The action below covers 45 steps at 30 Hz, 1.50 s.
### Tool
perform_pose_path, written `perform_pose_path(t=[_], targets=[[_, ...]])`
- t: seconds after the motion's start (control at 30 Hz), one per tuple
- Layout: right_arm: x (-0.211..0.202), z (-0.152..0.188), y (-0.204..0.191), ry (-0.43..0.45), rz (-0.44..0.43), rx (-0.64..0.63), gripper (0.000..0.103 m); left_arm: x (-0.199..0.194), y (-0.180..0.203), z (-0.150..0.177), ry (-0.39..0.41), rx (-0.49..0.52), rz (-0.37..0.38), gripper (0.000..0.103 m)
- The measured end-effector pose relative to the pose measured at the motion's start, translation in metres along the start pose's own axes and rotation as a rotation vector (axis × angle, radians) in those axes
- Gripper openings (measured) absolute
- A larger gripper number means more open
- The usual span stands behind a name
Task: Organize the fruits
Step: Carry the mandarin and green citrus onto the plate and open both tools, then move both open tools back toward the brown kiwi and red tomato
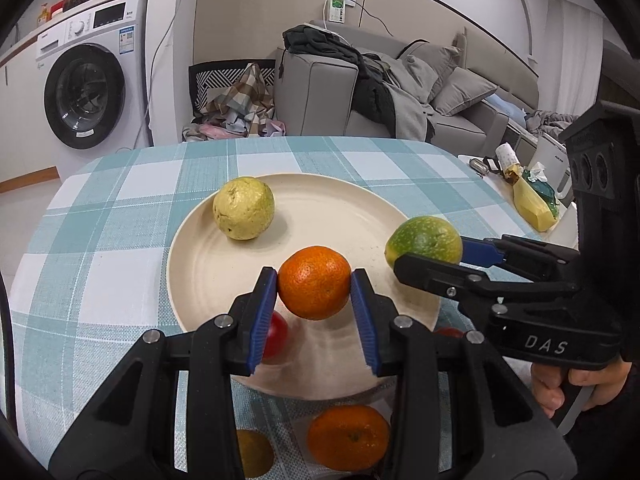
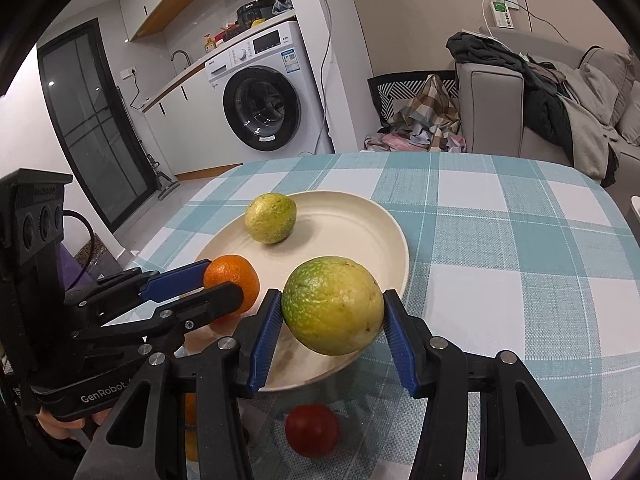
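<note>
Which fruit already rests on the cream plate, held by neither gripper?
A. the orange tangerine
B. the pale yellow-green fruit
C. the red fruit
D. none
B: the pale yellow-green fruit sits alone on the plate, while the left gripper holds the tangerine and the right gripper the greener fruit.

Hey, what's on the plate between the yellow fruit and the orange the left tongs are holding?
Nothing: bare plate lies between the yellow fruit and the orange in the left tongs, clearest in the left wrist view.
</note>
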State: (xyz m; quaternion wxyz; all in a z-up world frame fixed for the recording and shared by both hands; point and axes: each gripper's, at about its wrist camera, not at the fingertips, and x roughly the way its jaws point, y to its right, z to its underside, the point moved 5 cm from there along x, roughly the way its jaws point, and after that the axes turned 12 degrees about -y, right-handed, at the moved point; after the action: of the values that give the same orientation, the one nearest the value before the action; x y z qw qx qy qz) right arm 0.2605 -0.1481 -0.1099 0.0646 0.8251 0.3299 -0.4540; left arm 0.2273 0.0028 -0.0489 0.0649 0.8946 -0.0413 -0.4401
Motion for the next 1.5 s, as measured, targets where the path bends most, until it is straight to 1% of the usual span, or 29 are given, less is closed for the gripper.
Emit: perform_pose_path(t=[0.23, 0.43, 0.47, 0.5, 0.6, 0.63, 0.67, 0.7, 0.77, 0.8, 0.87, 0.9, 0.93, 0.97, 1.0, 1.07, 1.2, 1.33, 1.43, 1.5], targets=[[0.005, 0.0, -0.002, 0.006, -0.004, -0.004, 0.052, 0.008, 0.0, 0.0, -0.011, 0.008, -0.008, 0.035], [0.003, 0.001, -0.002, 0.012, 0.016, -0.009, 0.053, 0.013, -0.003, 0.0, -0.024, -0.012, -0.002, 0.035], [0.001, 0.001, -0.001, 0.021, 0.05, -0.004, 0.062, 0.013, -0.004, 0.0, -0.023, -0.014, -0.001, 0.035], [0.0, 0.001, 0.0, 0.028, 0.079, 0.002, 0.079, 0.012, -0.004, 0.001, -0.021, -0.015, 0.0, 0.035], [-0.009, 0.001, 0.002, 0.063, 0.102, 0.0, 0.08, 0.011, -0.004, 0.001, -0.012, -0.012, -0.006, 0.035], [-0.01, 0.001, 0.003, 0.067, 0.116, -0.004, 0.08, 0.01, -0.004, 0.002, -0.009, -0.009, -0.011, 0.038], [-0.012, 0.001, 0.004, 0.074, 0.128, -0.005, 0.081, 0.009, -0.003, 0.002, -0.008, -0.005, -0.013, 0.046], [-0.014, 0.002, 0.005, 0.076, 0.13, -0.004, 0.085, 0.007, -0.003, 0.003, -0.005, -0.004, -0.014, 0.051], [-0.016, 0.004, 0.006, 0.069, 0.124, 0.002, 0.09, 0.003, -0.005, 0.004, 0.004, -0.015, -0.027, 0.067], [-0.017, 0.005, 0.007, 0.07, 0.123, 0.006, 0.093, 0.001, -0.007, 0.005, 0.007, -0.021, -0.033, 0.07], [-0.02, 0.007, 0.009, 0.071, 0.123, 0.01, 0.099, -0.005, -0.012, 0.008, 0.012, -0.039, -0.045, 0.086], [-0.022, 0.007, 0.01, 0.076, 0.125, 0.013, 0.102, -0.009, -0.015, 0.009, 0.017, -0.044, -0.048, 0.087], [-0.023, 0.009, 0.011, 0.079, 0.125, 0.014, 0.103, -0.013, -0.016, 0.011, 0.022, -0.048, -0.049, 0.09], [-0.025, 0.009, 0.011, 0.077, 0.125, 0.012, 0.103, -0.017, -0.018, 0.012, 0.026, -0.051, -0.047, 0.097], [-0.025, 0.011, 0.01, 0.071, 0.126, 0.008, 0.103, -0.021, -0.02, 0.014, 0.033, -0.053, -0.047, 0.101], [-0.027, 0.015, 0.009, 0.067, 0.124, -0.002, 0.103, -0.03, -0.021, 0.017, 0.054, -0.051, -0.054, 0.102], [-0.031, 0.024, 0.005, 0.055, 0.098, -0.023, 0.103, -0.047, -0.021, 0.029, 0.065, -0.032, -0.043, 0.102], [-0.036, 0.036, 0.001, 0.044, 0.076, -0.047, 0.103, -0.064, -0.023, 0.046, 0.077, -0.022, -0.073, 0.102], [-0.037, 0.042, 0.0, 0.033, 0.074, -0.048, 0.103, -0.07, -0.026, 0.057, 0.069, -0.031, -0.06, 0.102], [-0.038, 0.043, 0.001, 0.026, 0.078, -0.043, 0.103, -0.072, -0.029, 0.064, 0.058, -0.033, -0.07, 0.102]])
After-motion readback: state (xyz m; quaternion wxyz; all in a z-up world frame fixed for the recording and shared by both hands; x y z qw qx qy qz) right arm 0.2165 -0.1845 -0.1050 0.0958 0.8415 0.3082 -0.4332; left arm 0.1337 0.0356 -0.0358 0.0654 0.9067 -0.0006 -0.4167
